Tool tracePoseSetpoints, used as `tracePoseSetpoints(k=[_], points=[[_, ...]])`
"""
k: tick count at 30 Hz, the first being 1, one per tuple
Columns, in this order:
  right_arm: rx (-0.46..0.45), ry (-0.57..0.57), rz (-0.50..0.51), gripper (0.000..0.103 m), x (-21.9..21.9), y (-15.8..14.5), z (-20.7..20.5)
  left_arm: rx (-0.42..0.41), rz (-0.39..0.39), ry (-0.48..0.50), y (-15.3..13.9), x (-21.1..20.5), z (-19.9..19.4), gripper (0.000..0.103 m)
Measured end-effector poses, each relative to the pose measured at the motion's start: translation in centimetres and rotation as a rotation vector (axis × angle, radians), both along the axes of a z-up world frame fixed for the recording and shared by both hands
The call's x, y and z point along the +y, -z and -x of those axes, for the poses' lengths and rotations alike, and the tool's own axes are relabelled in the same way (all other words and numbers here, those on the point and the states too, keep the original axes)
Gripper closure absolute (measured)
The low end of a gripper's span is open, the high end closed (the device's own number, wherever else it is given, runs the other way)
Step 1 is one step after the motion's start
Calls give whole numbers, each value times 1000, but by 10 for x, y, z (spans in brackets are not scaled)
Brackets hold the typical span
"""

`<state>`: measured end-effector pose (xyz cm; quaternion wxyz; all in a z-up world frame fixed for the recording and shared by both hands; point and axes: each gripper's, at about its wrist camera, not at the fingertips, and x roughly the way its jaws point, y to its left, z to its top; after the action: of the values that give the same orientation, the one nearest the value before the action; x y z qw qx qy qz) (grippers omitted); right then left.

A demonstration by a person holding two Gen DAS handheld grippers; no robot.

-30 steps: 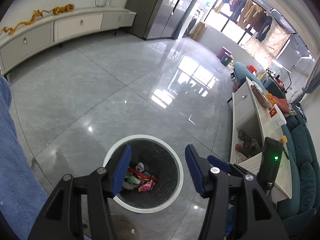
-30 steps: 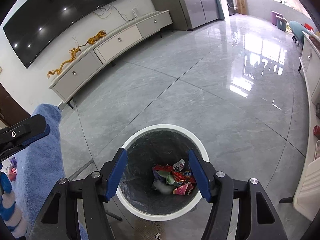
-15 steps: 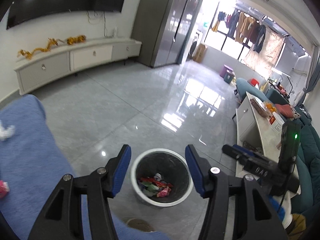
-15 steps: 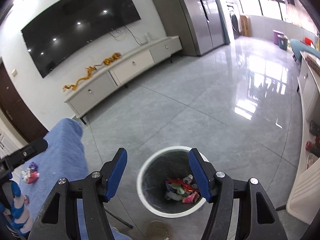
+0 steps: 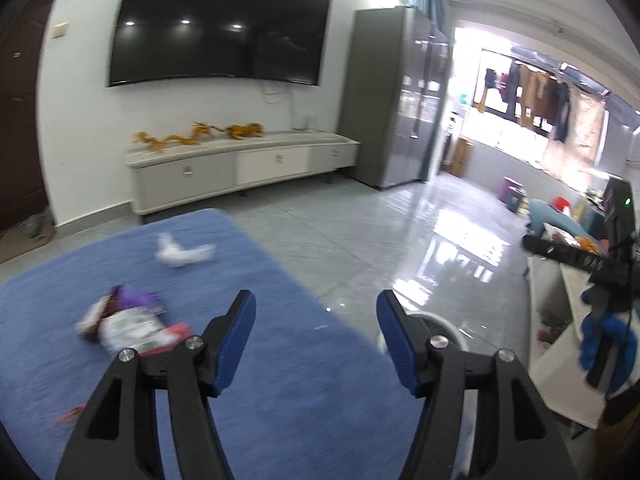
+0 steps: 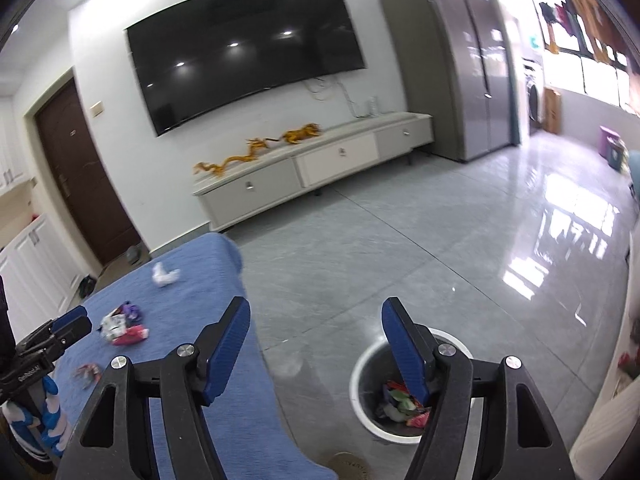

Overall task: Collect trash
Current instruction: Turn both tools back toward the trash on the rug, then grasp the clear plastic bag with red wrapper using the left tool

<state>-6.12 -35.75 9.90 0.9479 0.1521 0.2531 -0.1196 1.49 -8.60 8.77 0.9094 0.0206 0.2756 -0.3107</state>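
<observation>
trash wrappers lie blurred on the blue cloth, long axis unclear; both empty grippers' jaws are opening.

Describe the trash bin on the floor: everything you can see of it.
The trash bin is round, with a white rim and a dark liner bag inside. It stands upright on the grey tiled floor, just right of the blue-covered surface. Colourful wrappers lie at its bottom; it is far from full. The right gripper's finger hides part of it. Nothing touches it.
</observation>
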Motion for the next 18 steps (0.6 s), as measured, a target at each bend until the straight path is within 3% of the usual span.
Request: tracePoseSetpoints(k=[4, 10, 18], points=[[4, -52, 30, 36, 26, -8, -13, -6, -17, -95, 13, 59, -2, 42], [24, -137, 47, 32, 62, -7, -33, 65, -34, -237, 45, 146, -21, 42], [123, -289, 83, 30, 123, 21, -85, 179, -24, -307, 82, 199, -47, 42]])
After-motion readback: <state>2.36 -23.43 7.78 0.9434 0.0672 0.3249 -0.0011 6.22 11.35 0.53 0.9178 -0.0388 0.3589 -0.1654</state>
